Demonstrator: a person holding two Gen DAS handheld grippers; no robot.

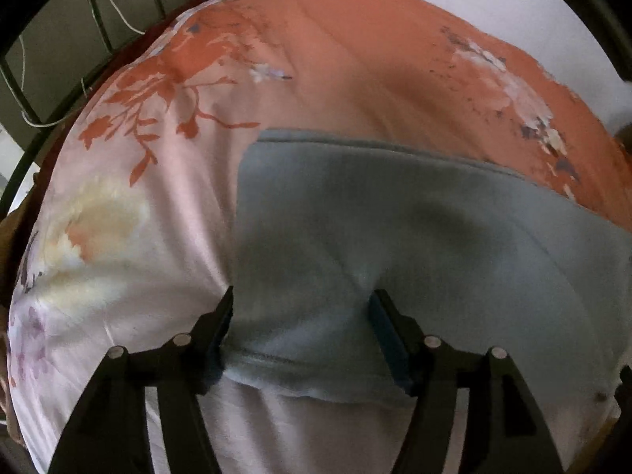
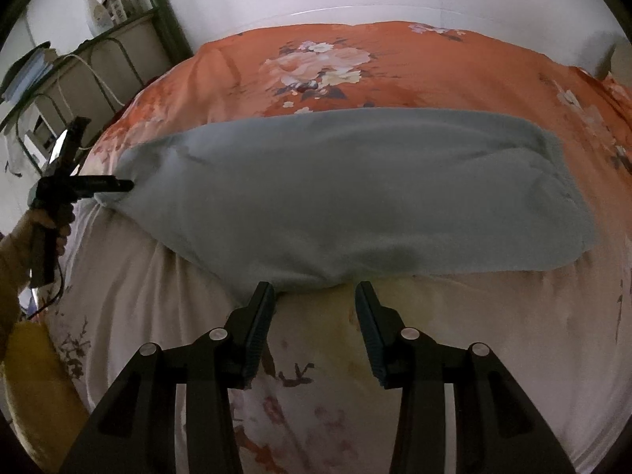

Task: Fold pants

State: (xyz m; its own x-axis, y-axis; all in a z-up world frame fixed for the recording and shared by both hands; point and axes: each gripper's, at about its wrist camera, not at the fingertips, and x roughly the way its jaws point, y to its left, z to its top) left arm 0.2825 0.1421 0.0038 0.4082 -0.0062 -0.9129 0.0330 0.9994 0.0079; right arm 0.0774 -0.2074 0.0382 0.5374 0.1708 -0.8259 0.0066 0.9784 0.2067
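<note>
Now we hold the left gripper (image 1: 302, 308) with its jaws parted and gripping nothing, the hemmed end of the grey-blue pants (image 1: 395, 229) lying loose between the fingers and spreading away ahead and to the right. Our right gripper (image 2: 315, 296) also stands released, its fingers just short of the near edge of the cloth, with only the floral bedspread (image 2: 395, 59) showing between them. Beyond both, the pants stretch in a long band across the bed, pale sheet nearer us, orange beyond.
</note>
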